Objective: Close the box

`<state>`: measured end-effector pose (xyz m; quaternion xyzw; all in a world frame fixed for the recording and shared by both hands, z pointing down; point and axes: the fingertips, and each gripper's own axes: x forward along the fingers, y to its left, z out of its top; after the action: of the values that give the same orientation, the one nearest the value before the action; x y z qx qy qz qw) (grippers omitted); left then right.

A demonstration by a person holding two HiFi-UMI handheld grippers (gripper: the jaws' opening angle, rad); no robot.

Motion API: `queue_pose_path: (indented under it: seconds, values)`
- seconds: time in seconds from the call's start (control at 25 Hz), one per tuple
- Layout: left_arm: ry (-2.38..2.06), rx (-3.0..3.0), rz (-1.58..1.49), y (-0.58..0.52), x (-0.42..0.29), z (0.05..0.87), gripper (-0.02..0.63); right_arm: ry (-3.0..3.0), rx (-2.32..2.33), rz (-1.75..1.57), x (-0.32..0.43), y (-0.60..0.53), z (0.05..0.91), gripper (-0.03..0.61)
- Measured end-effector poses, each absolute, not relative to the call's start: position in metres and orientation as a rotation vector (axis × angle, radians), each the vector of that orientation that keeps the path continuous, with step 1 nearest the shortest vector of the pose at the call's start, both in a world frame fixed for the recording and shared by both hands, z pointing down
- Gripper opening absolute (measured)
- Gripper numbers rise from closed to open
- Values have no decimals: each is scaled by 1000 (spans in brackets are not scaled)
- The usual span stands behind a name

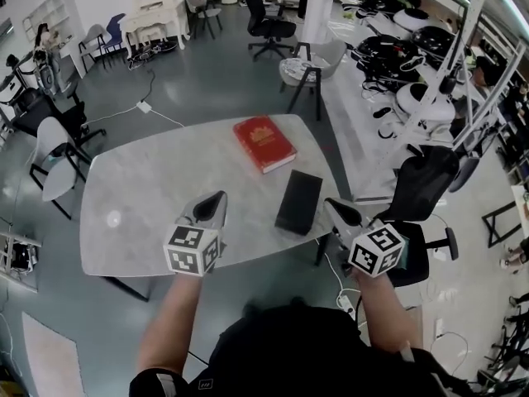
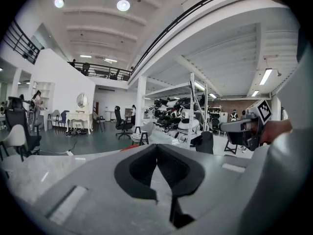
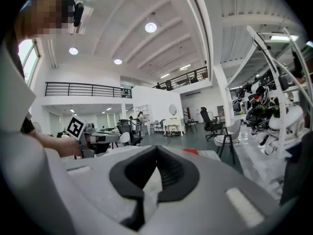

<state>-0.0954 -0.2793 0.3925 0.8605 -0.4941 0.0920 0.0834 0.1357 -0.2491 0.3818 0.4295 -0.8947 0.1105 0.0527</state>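
Note:
A red box (image 1: 263,143) lies flat with its lid down at the far side of the white marble table (image 1: 140,197). A flat black box (image 1: 298,202) lies nearer, to the right of centre. My left gripper (image 1: 216,199) hovers over the table's near edge, left of the black box, shut and holding nothing. My right gripper (image 1: 334,208) hangs just off the table's right near corner, beside the black box, also shut and empty. A sliver of the red box (image 3: 191,151) shows past the right gripper's closed jaws. Neither gripper touches a box.
A grey chair (image 1: 307,69) stands beyond the table's far end and a black office chair (image 1: 421,190) close to its right side. A white chair (image 1: 51,162) stands to the left. Workbenches with equipment (image 1: 413,48) line the right.

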Motion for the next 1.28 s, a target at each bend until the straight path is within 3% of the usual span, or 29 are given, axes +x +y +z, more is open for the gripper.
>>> queue_pose_path:
  seconds: [0.36,1.28]
  values:
    - [-1605,2537,132,-309,-95,335,11,-2859,1314,108,150,-301,296,2]
    - [-1581,2549,205,-319,-42,356,11,-2796,1232,97,172,-310,340,2]
